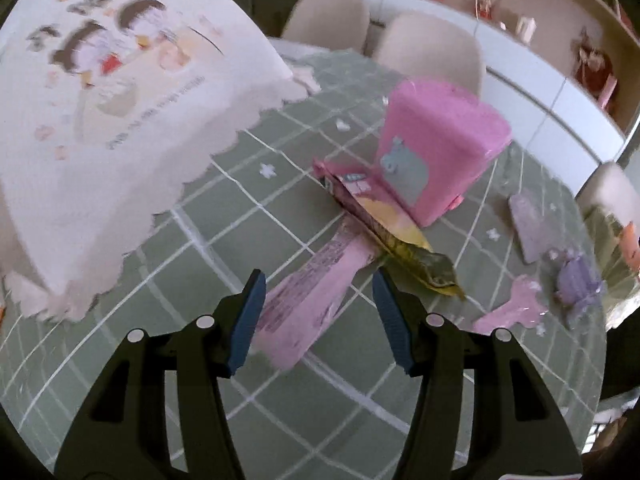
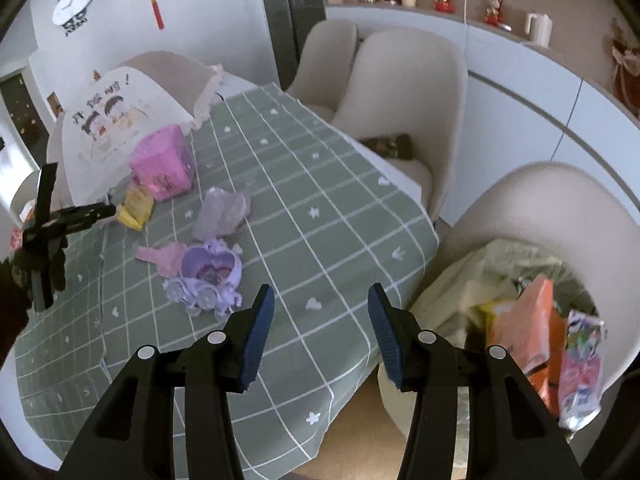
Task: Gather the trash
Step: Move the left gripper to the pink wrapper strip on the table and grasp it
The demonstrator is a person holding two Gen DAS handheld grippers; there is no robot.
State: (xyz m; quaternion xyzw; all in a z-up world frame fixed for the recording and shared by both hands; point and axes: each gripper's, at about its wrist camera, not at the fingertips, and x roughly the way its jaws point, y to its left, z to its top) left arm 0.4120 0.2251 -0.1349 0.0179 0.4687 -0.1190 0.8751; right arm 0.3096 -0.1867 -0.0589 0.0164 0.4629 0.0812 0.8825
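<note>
In the left wrist view my left gripper (image 1: pixel 319 280) is open and points down at a long pink wrapper (image 1: pixel 308 304) lying on the green checked tablecloth (image 1: pixel 224 220). The wrapper lies between the blue pads (image 1: pixel 246 320), which do not press on it. A yellow-green snack packet (image 1: pixel 404 252) lies just beyond, against a pink box (image 1: pixel 436 148). My right gripper (image 2: pixel 321 292) is open and empty above the table's near edge. To its right, a pale trash bag (image 2: pixel 472 272) on a chair holds an orange box (image 2: pixel 528 328) and a pink packet (image 2: pixel 580 364).
A purple toy carriage (image 2: pixel 208 276), a flat pink piece (image 2: pixel 160 256) and a purple wrapper (image 2: pixel 220 212) lie mid-table. A white cartoon-print cover (image 1: pixel 100 120) drapes a chair at the left. Beige chairs (image 2: pixel 404 92) stand along the far side.
</note>
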